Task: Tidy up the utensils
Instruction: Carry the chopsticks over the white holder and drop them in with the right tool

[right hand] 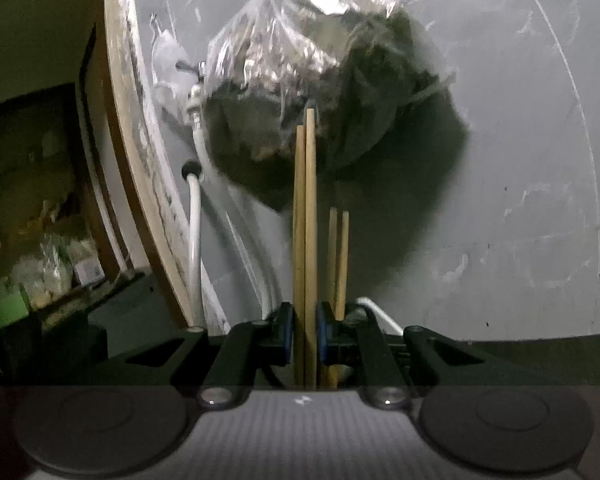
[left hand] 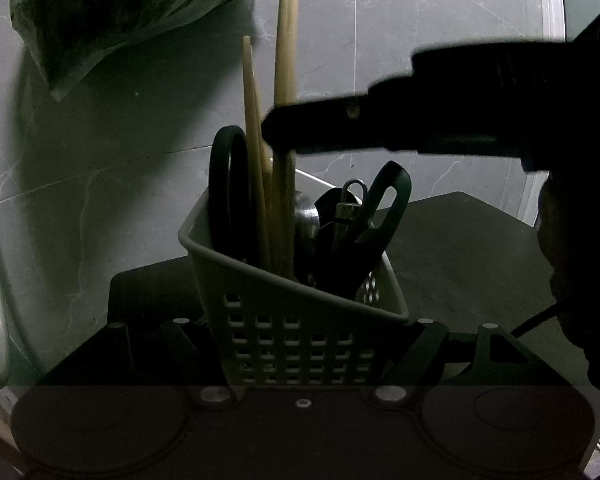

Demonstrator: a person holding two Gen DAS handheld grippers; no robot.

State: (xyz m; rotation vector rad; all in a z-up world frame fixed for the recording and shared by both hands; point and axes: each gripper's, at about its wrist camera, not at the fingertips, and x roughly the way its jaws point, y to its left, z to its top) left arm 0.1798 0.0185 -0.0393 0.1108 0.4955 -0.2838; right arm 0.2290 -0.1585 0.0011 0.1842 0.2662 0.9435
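Chopsticks (right hand: 306, 240): a tall pair, upright, clamped between the blue pads (right hand: 286, 334) of the right gripper (right hand: 305, 336), jaws closed to the pair's width. In the left wrist view the same gripper (left hand: 284, 128) reaches in from the right and holds the pair (left hand: 286, 60) above the basket (left hand: 296, 320), its lower end inside. Basket: pale, perforated, standing on a dark desk (left hand: 460, 248); holds a shorter pair (left hand: 254, 140), black scissors (left hand: 230, 192), a metal spoon (left hand: 306, 216) and dark-handled tools. Left gripper (left hand: 300, 344): jaws wide apart on either side of the basket; contact cannot be told. Plastic bag (right hand: 312, 80) hangs on the wall behind.
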